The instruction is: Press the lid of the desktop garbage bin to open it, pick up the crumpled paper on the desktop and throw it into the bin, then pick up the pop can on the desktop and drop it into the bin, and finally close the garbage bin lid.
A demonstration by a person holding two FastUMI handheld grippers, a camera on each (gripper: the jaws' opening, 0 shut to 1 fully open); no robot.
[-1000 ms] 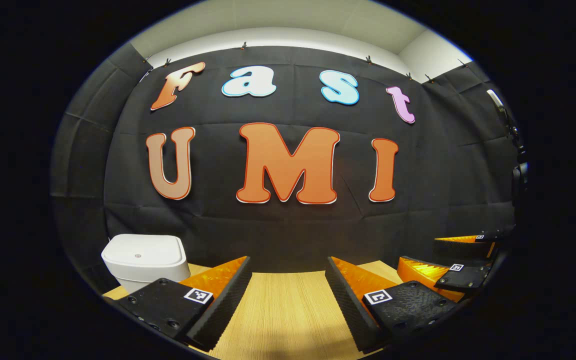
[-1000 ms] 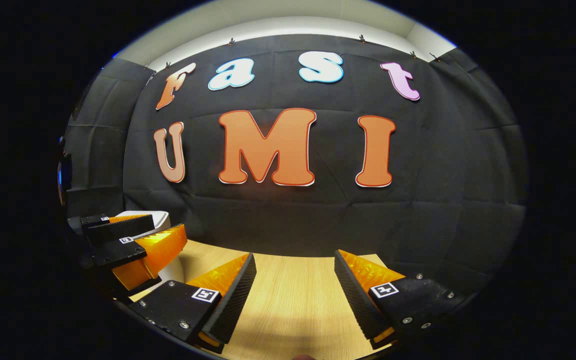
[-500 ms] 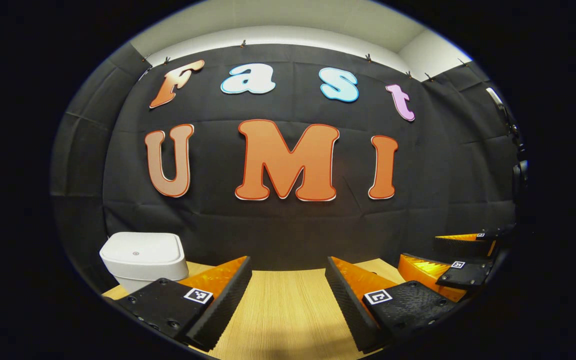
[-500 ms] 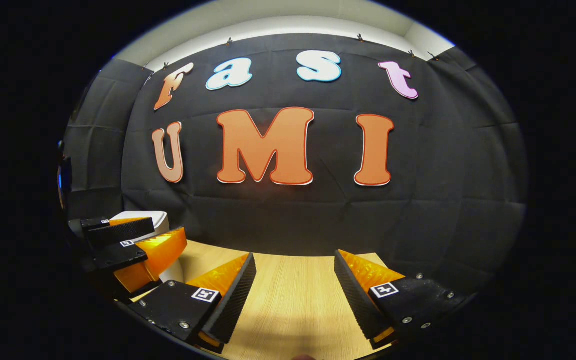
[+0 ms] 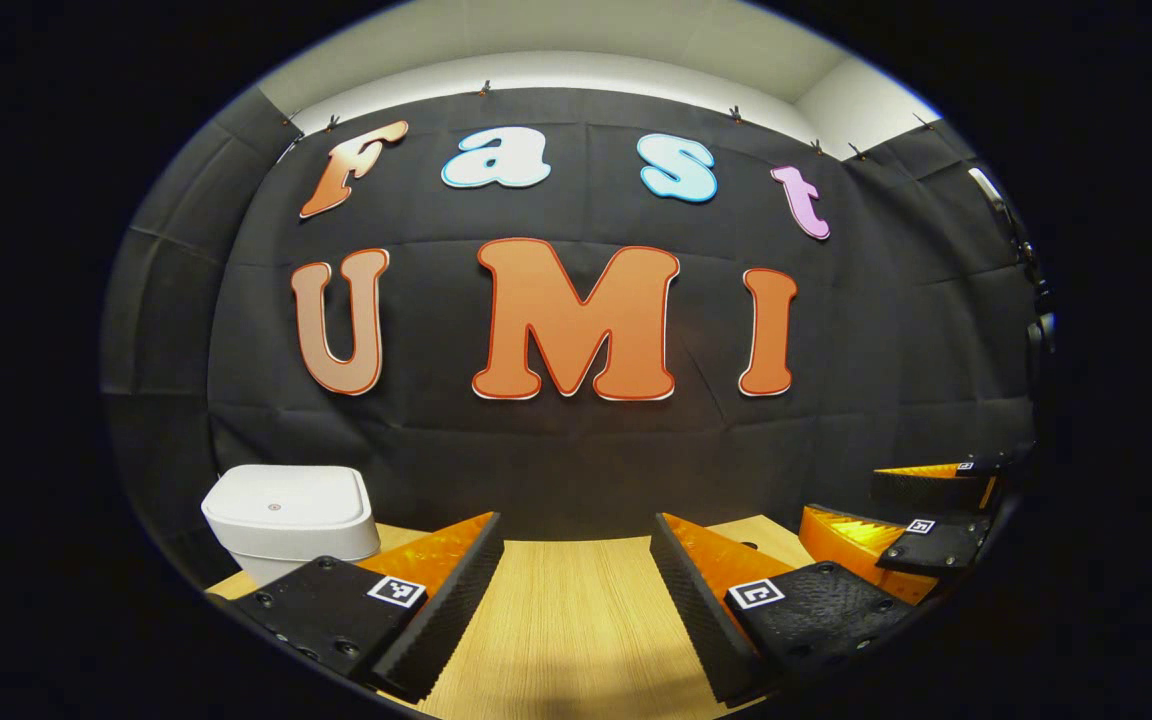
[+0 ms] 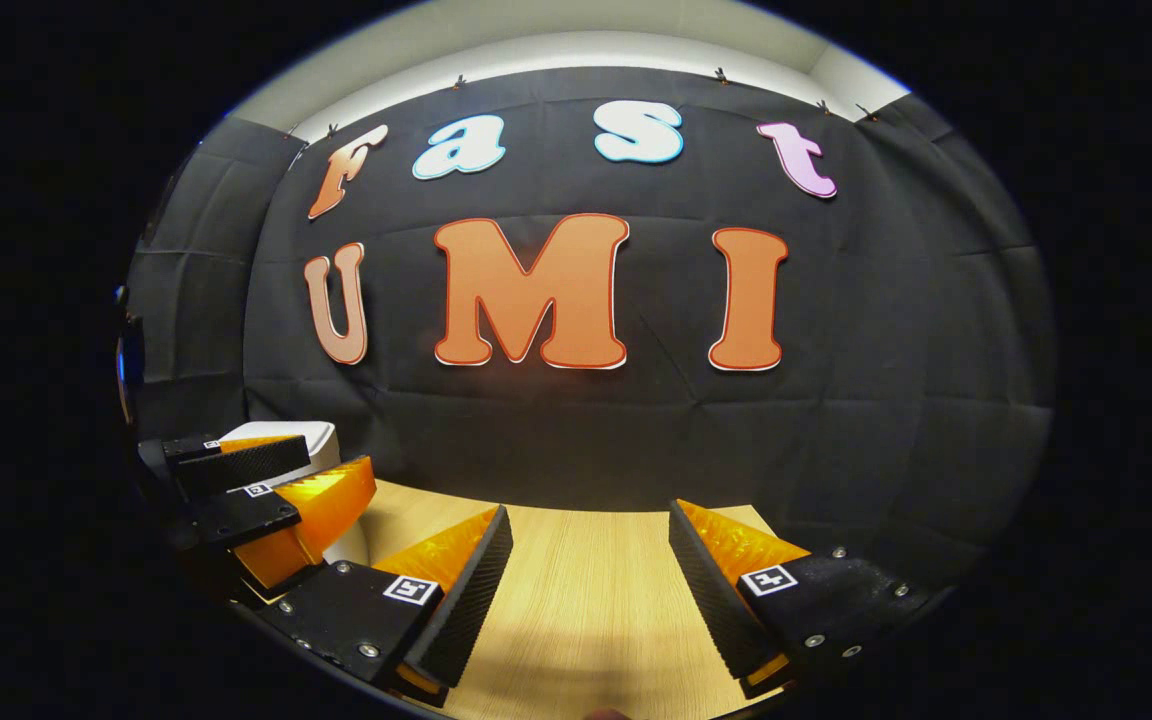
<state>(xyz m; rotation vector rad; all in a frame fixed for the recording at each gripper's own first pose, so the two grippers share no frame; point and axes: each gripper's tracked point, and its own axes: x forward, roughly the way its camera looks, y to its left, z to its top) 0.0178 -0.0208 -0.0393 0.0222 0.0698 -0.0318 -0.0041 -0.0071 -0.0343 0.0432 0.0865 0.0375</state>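
Out front, the black cloth wall point(image 5: 576, 450) hangs across the back of the booth, creased in long horizontal folds and pinned along its top edge by a row of small clips point(image 5: 736, 115). Above it runs a pale strip of wall point(image 5: 556, 70), and over that the off-white ceiling point(image 5: 576, 25). From the right gripper view the same cloth point(image 6: 836, 430) wraps round to the sides. Down low, the light wood-grain tabletop point(image 5: 566, 620) stretches back to meet the cloth, a soft shadow falling across its near edge point(image 6: 576, 650).
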